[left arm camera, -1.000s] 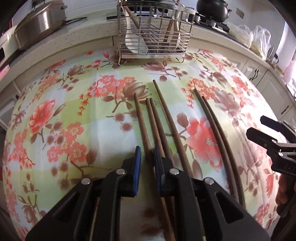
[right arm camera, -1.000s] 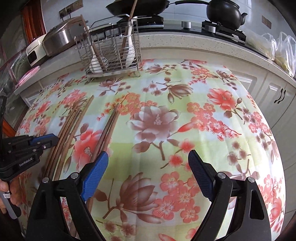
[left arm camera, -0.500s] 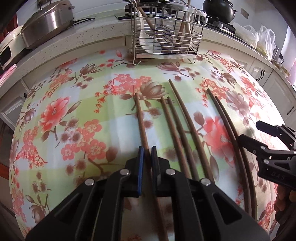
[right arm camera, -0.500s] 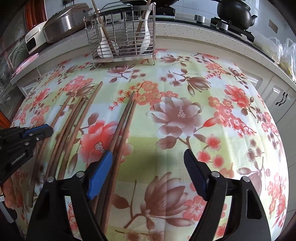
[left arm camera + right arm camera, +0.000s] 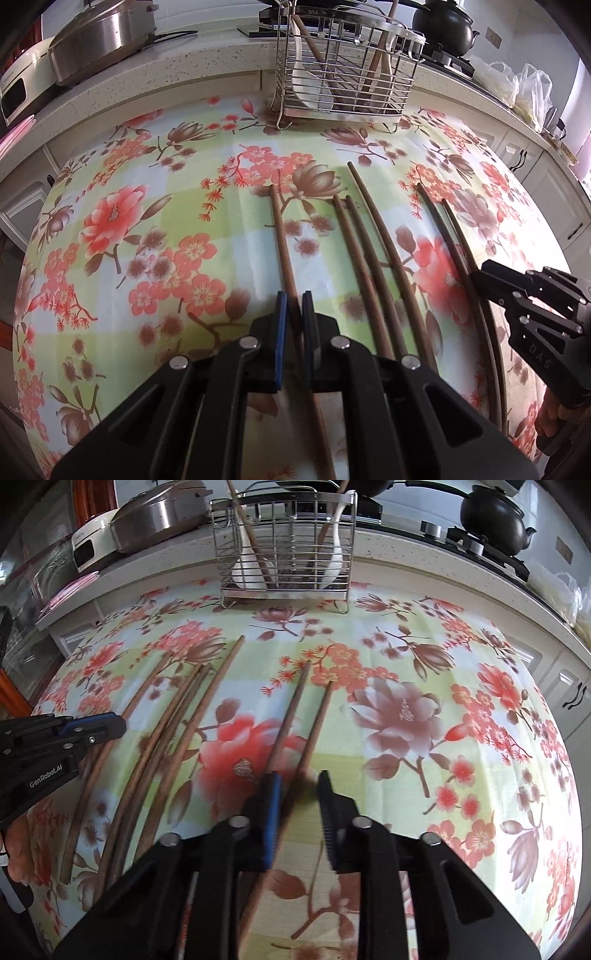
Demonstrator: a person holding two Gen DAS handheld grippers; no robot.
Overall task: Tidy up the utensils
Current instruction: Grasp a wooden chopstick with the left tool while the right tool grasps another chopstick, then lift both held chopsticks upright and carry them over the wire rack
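Observation:
Several brown wooden chopsticks lie on the floral tablecloth. My left gripper [image 5: 293, 301] is shut on the leftmost chopstick [image 5: 281, 240], which still lies along the cloth. Three more chopsticks [image 5: 369, 258] lie just right of it. My right gripper [image 5: 297, 781] is partly closed around a pair of chopsticks [image 5: 295, 716], with a gap still showing between the jaws; it also shows in the left wrist view [image 5: 524, 295]. A wire utensil rack [image 5: 343, 74] holding white spoons and chopsticks stands at the table's far edge.
A steel rice cooker [image 5: 99, 37] sits on the counter at back left. A black kettle [image 5: 495, 513] stands on the stove at back right, with plastic bags [image 5: 517, 85] beside it. Cabinet doors line the table's right side.
My left gripper shut on the leftmost chopstick and drew it left, away from the others. My right gripper moved left over the chopstick pair and its jaws narrowed from wide open.

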